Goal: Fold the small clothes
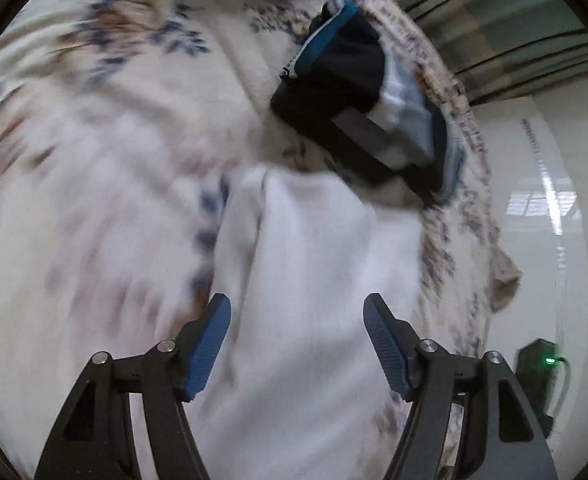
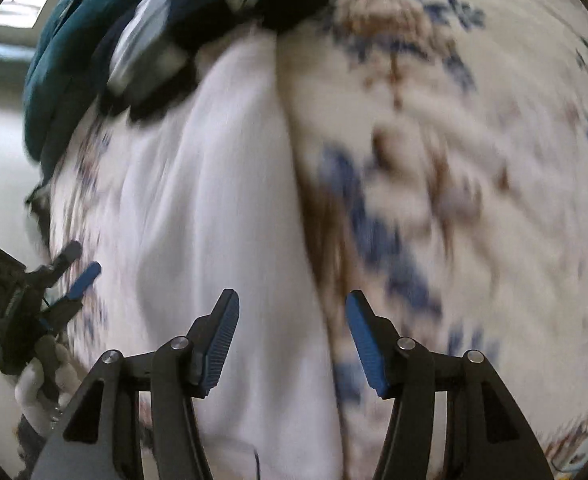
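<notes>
A white garment point(image 1: 314, 264) lies flat on a floral bedspread point(image 1: 105, 168). It also shows in the right wrist view point(image 2: 197, 208). My left gripper point(image 1: 297, 312) is open and empty, its blue pads spread just above the garment's near end. My right gripper point(image 2: 291, 308) is open and empty over the garment's right edge. The left gripper point(image 2: 75, 268) shows at the far left of the right wrist view, held by a gloved hand. Both views are blurred by motion.
A pile of dark blue, teal and grey-white clothes point(image 1: 358, 92) lies beyond the white garment near the bed's edge; it also shows in the right wrist view point(image 2: 141, 40). The bedspread point(image 2: 474, 160) stretches right. A glossy white floor point(image 1: 542, 208) and a black device with a green light point(image 1: 542, 364) lie off the bed.
</notes>
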